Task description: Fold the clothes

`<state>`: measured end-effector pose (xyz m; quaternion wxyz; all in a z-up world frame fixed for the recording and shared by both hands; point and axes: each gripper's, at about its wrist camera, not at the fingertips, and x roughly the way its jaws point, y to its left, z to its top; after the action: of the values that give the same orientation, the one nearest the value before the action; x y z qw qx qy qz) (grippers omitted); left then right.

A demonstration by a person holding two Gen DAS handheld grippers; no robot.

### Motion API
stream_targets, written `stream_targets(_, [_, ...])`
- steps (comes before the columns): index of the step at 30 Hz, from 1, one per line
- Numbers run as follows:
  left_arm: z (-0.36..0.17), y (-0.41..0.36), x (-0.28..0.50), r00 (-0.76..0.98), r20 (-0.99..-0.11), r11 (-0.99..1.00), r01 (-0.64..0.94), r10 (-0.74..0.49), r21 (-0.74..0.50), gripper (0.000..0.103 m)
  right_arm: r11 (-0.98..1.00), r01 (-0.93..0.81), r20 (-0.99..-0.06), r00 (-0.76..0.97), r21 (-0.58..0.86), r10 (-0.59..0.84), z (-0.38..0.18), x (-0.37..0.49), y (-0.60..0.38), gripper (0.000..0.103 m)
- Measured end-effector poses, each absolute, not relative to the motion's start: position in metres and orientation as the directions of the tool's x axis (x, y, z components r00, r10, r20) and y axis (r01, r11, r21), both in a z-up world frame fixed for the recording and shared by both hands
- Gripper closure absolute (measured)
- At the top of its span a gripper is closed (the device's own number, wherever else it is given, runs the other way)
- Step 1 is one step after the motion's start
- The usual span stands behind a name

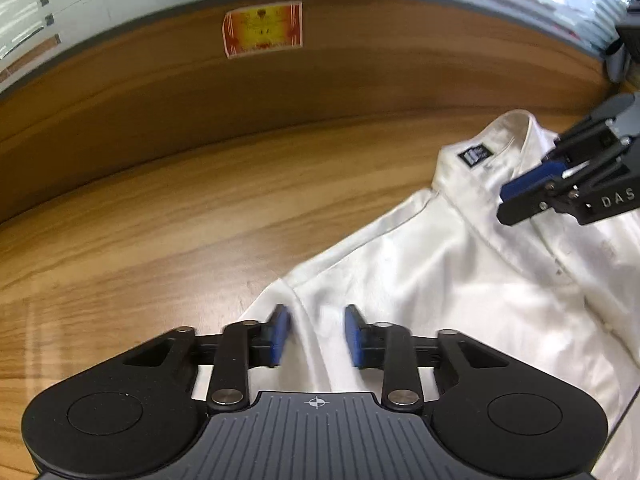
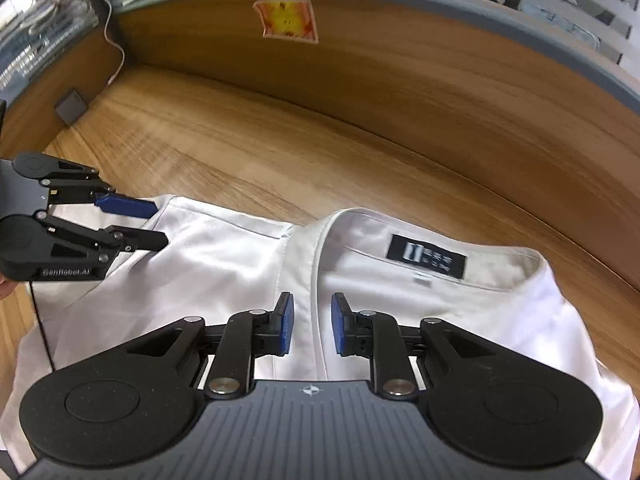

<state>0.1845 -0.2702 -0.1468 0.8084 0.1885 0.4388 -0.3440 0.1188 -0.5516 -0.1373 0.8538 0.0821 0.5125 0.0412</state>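
Observation:
A white shirt [image 1: 440, 272] [image 2: 480, 312] lies flat on the wooden table [image 1: 160, 220] [image 2: 280, 152], collar up, with a black neck label [image 1: 474, 156] [image 2: 426, 256] showing. My left gripper [image 1: 316, 334] [image 2: 160, 224] hovers open over the shirt's left shoulder seam, which runs between its blue pads without being pinched. Over the button placket just below the collar, my right gripper [image 2: 313, 324] [image 1: 502, 204] stands open, the placket edge passing between its pads.
A wooden back panel with a red and yellow sticker [image 1: 262, 30] [image 2: 288, 20] rises behind the table. A white cable [image 2: 114, 40] and a small dark square [image 2: 71, 106] sit in the far left corner. Bare wood lies left of and behind the shirt.

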Motion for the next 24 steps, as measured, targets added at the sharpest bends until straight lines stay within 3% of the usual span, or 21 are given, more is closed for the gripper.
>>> stream_targets(2, [-0.149,-0.272,0.184,0.387,-0.836,0.699,0.715,-0.388,0.007,0.082,0.984,0.005,-0.874,0.461,0.178,0.155,-0.141,0.124,-0.551,0.076])
stream_targets(4, [-0.149,-0.271,0.184,0.397,-0.831,0.712,0.703,-0.389,0.003,0.095,0.985,-0.010,-0.878,0.452,0.172,0.158,-0.145,0.128,-0.549,0.075])
stream_targets(6, [-0.149,-0.269,0.184,0.414,-0.824,0.729,0.685,-0.387,0.002,0.097,0.984,-0.028,-0.879,0.445,0.179,0.172,-0.148,0.130,-0.548,0.075])
stream_targets(7, [-0.147,-0.269,0.184,0.425,-0.819,0.736,0.677,-0.385,0.006,0.098,0.983,-0.038,-0.877,0.445,0.182,0.180,-0.148,0.131,-0.548,0.075])
stream_targets(8, [-0.146,-0.269,0.183,0.438,-0.813,0.742,0.670,-0.383,0.011,0.098,0.982,-0.049,-0.875,0.446,0.185,0.187,-0.148,0.131,-0.547,0.082])
stream_targets(9, [-0.144,-0.268,0.183,0.451,-0.807,0.750,0.661,-0.381,0.016,0.098,0.980,-0.060,-0.873,0.447,0.188,0.195,-0.148,0.131,-0.547,0.101])
stream_targets(24, [-0.124,-0.265,0.233,0.484,-0.795,0.865,0.492,-0.366,-0.099,0.098,0.981,0.016,-0.809,0.568,0.195,0.151,-0.132,0.152,-0.560,0.101])
